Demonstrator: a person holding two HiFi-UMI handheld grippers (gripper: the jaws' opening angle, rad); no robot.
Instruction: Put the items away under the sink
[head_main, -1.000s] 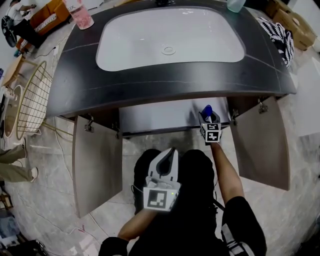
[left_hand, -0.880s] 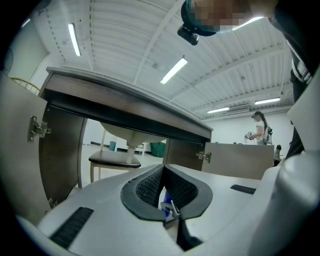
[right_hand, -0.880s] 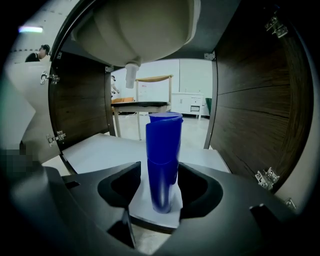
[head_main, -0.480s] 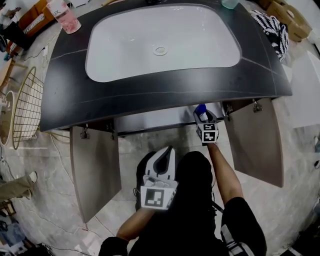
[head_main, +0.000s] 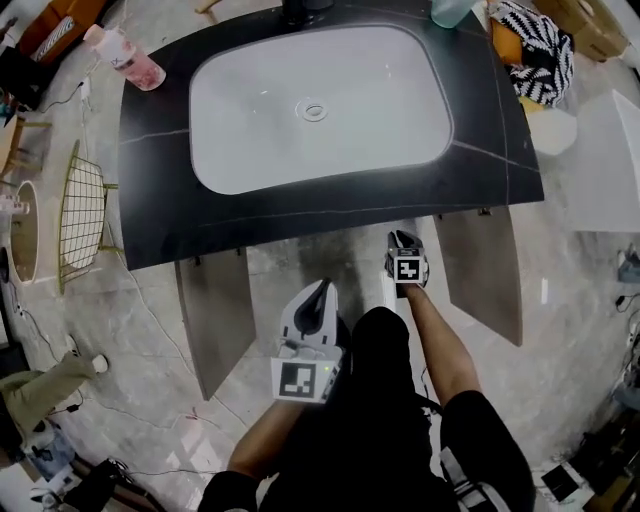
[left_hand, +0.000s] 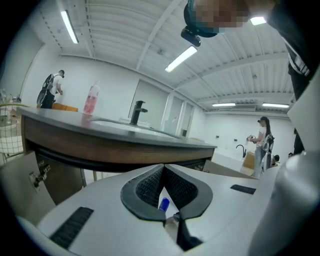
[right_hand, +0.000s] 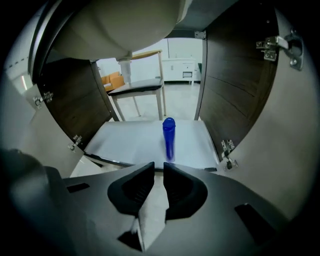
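A blue bottle (right_hand: 168, 137) stands upright on the white cabinet floor (right_hand: 125, 142) under the sink, between the two open doors. My right gripper (right_hand: 159, 165) sits just in front of it and apart from it. Its jaws have just been closing and now leave a narrow gap with nothing between them. In the head view the right gripper (head_main: 403, 240) hangs below the black counter (head_main: 160, 200), and the bottle is hidden. My left gripper (head_main: 322, 288) is closer to my body with its tips touching (left_hand: 164, 167), holding nothing.
Open cabinet doors hang at the left (head_main: 215, 320) and right (head_main: 485, 270). On the counter a pink bottle (head_main: 125, 50) and a striped cloth (head_main: 535, 50) flank the white basin (head_main: 320, 105). A wire basket (head_main: 85, 215) stands on the floor at the left. People stand in the background.
The right gripper has let go of the blue bottle and drawn back out of the cabinet. Both grippers have risen, and the counter now looks farther away.
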